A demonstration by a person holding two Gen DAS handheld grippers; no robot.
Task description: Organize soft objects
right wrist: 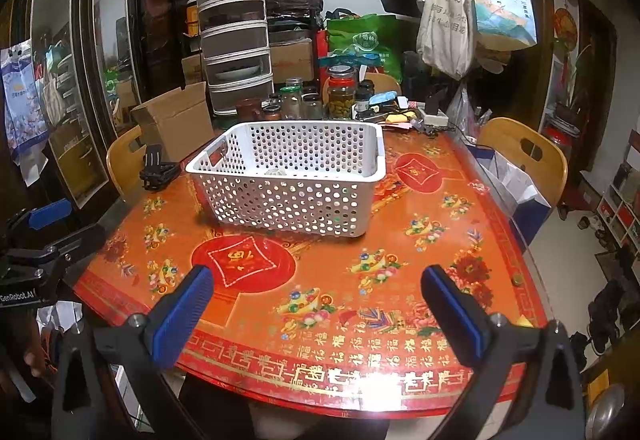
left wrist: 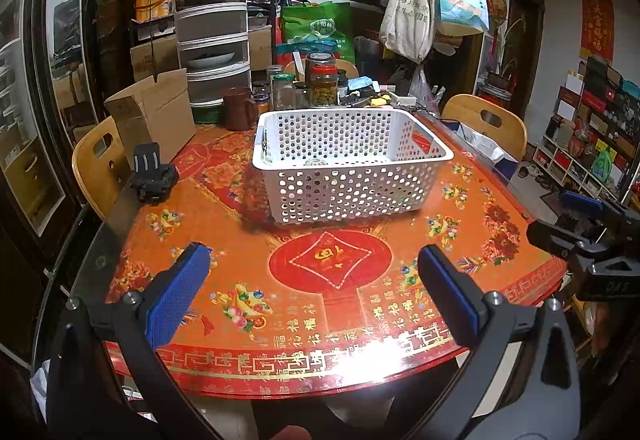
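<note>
Soft objects are basically nowhere out in the open right now, so I'm guessing this is either the very start or the tail end of the tidy-up. What's sitting mid-desk is a white perforated basket, and peeking over its near rim there's a small pale rounded thing lying at the bottom; could be one of the soft items, too hidden to say. The desk with its red-and-orange festive cover is showing no loose plushies or cloth on the near side. Left hand-held gripper is hovering over the front edge with its blue pads spread wide, gripping nothing. Right hand-held gripper is doing the same thing beside it, fingers wide apart and empty. Jars, a cardboard box and a stack of mesh food covers are crowding the far side. My read: next move is hunting down whatever soft thing is left, probably off to the side or out of view, then carrying it over the basket rim without knocking the light basket around.
</note>
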